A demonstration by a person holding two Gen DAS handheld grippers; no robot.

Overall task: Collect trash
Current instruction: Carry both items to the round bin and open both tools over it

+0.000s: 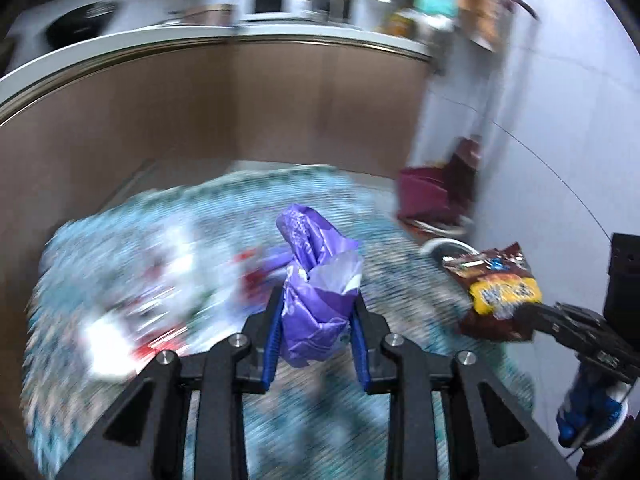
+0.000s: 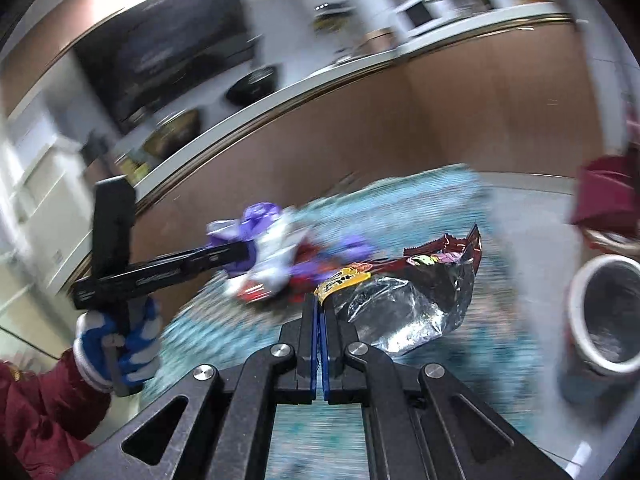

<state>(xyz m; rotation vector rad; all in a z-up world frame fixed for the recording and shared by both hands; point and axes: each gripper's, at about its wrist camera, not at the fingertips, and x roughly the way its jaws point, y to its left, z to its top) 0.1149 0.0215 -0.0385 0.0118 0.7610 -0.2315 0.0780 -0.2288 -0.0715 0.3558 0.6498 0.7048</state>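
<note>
1. Purple wrapper (image 1: pixel 316 300) is pinched in my left gripper (image 1: pixel 318 334), above the rug (image 1: pixel 120 240).
2. My right gripper (image 2: pixel 320 336) is pressed on the brown snack bag (image 2: pixel 404 296); I would carry both gently toward the bin (image 2: pixel 604 316).

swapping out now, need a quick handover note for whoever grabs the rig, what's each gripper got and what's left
Left gripper: shut on the purple wrapper, held above the rug.
Right gripper: shut on the edge of the chip bag, also off the rug.
Bin: open, to the right of the right gripper, beside the rug.
Done: both pieces picked up; neither is in the bin yet.
Left: drop both in the bin, then fetch the red and white wrappers on the rug; the blur hides how many.
</note>
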